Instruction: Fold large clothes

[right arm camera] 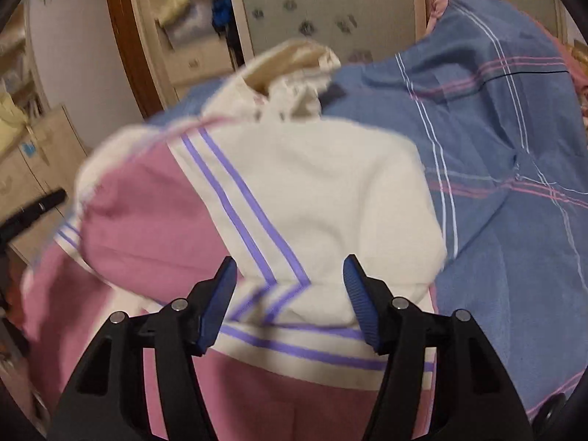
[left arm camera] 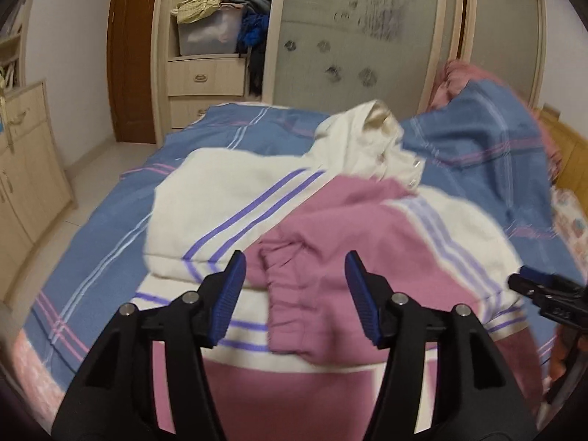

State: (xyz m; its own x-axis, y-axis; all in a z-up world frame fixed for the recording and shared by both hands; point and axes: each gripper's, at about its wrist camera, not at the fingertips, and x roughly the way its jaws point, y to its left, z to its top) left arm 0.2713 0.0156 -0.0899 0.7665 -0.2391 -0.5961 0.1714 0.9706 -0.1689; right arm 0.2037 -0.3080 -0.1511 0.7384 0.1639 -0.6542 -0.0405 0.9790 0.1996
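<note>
A large cream and pink hooded jacket with purple stripes lies on the bed, sleeves folded across its body, hood at the far end. My left gripper is open and empty just above the pink sleeve cuff. My right gripper is open and empty above the cream sleeve where the purple stripes bend. The right gripper also shows at the right edge of the left wrist view; the left gripper shows at the left edge of the right wrist view.
The bed has a blue plaid sheet. A bunched blue and pink quilt lies at the far right. A wardrobe with frosted doors and open shelves of clothes stands behind. A low cabinet stands at the left.
</note>
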